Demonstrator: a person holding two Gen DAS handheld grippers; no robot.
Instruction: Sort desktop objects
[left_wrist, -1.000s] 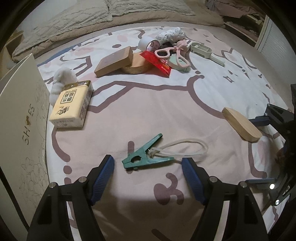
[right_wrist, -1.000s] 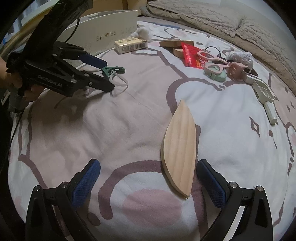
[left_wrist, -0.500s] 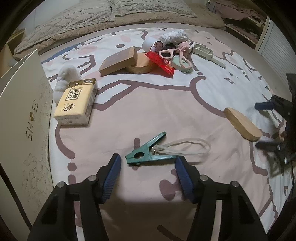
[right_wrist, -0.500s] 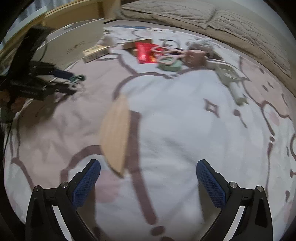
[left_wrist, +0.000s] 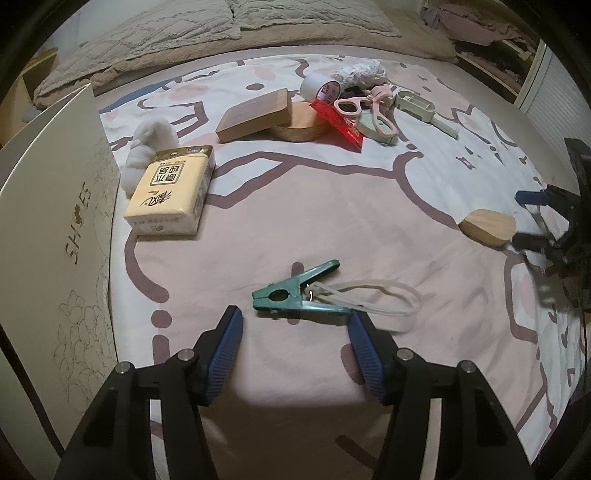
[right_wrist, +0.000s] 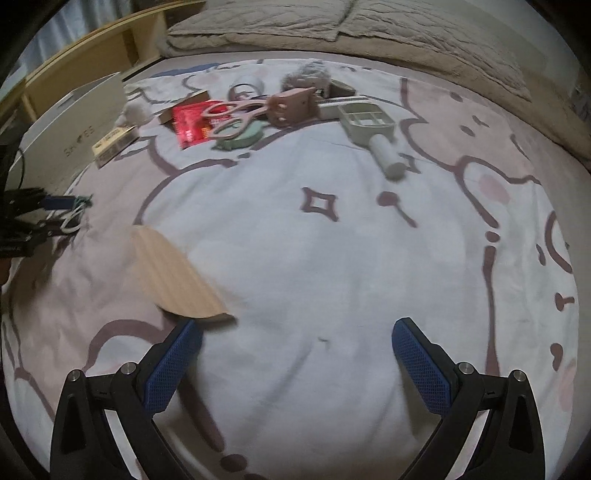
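Note:
A green clothes clip (left_wrist: 295, 293) with a pale loop of cord (left_wrist: 380, 295) in its mouth lies on the patterned bed sheet. My left gripper (left_wrist: 295, 321) points down right behind it, its jaws closing. The clip lies just beyond the tips, with its tail end beside the right pad (left_wrist: 364, 350), and neither pad presses on it. A flat oval wooden piece (right_wrist: 177, 275) lies to the right of the clip. My right gripper (right_wrist: 295, 332) stands wide open over bare sheet, its left finger (right_wrist: 173, 362) next to the end of the wood.
A tissue pack (left_wrist: 170, 192) and a ball of cotton (left_wrist: 147, 144) lie beside a white shoe box (left_wrist: 55, 229) at the left. At the back sit wooden blocks (left_wrist: 255, 114), a red packet (left_wrist: 338, 123), pink scissors (left_wrist: 369, 107), a tape roll (left_wrist: 319, 86) and a lint roller (right_wrist: 373, 129).
My left gripper's jaws have narrowed behind the green clip. My right gripper has swung to the right and rolled, so the wooden piece went from between its fingers to outside the left one.

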